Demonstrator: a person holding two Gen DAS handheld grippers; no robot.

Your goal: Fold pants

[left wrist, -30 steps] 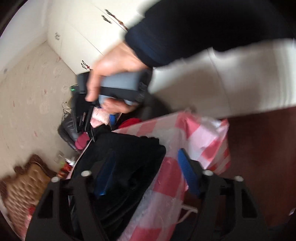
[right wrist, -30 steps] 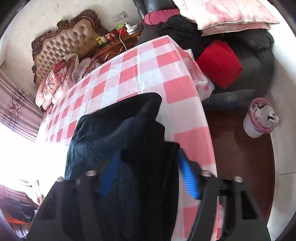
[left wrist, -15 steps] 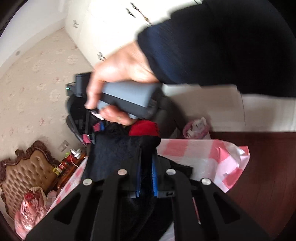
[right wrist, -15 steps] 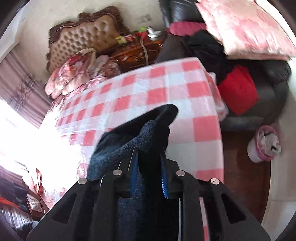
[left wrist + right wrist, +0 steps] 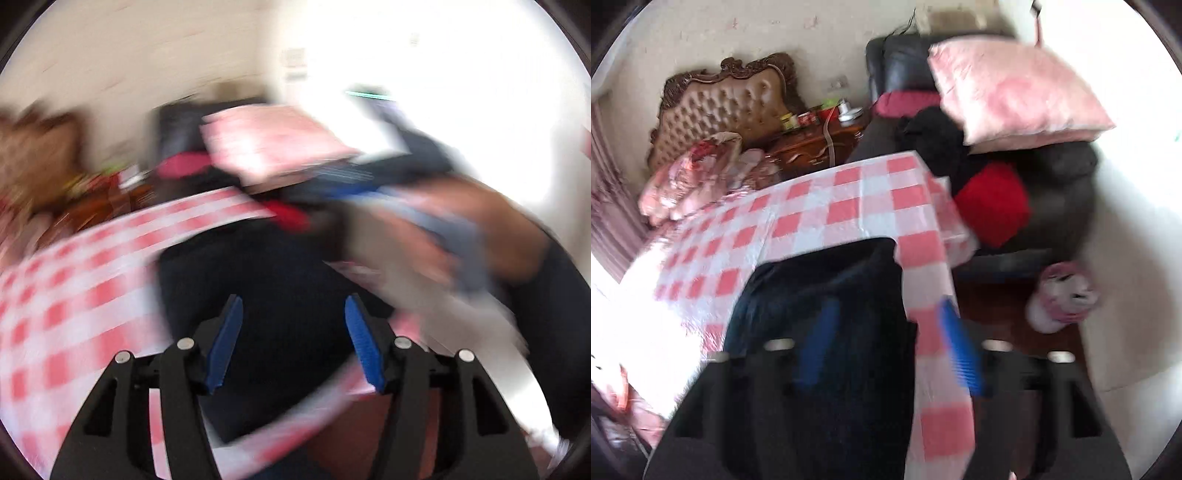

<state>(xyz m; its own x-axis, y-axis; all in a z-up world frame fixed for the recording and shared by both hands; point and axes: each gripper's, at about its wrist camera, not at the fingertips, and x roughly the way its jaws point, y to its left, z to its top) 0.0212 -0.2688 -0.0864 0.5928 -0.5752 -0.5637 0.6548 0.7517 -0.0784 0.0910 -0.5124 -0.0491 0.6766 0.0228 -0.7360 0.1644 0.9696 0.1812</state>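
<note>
The dark navy, thick-knit pants (image 5: 827, 295) lie bunched at the near corner of the table (image 5: 849, 206), on its red-and-white checked plastic cloth, with one edge close to where the cloth drops over the side. Both tools are spread wide and hold nothing. The left tool (image 5: 293, 339) hovers over the dark fabric with its blue ribbed pads either side of bare cloth; the right tool (image 5: 886, 343) hangs over the pants' right edge, one pad above the fabric and the other above the checked cloth. The left view is heavily smeared, so the exact lie of the folds there cannot be told; the person's other hand (image 5: 443, 236), gripping the grey handle, shows at its right.

The step in hand looks like setting up a fresh grasp for the next fold. To do it well, each tool should come down on a true edge of the garment rather than the middle of the heap, and pinch all layers together so none slips out. The pads should take fabric only, not the slick plastic cloth beneath, which would drag and wrinkle. Since the pile sits near the table's corner, the fold is best drawn inward, toward the open checked area, keeping both tools level so the crease lands straight.
</note>
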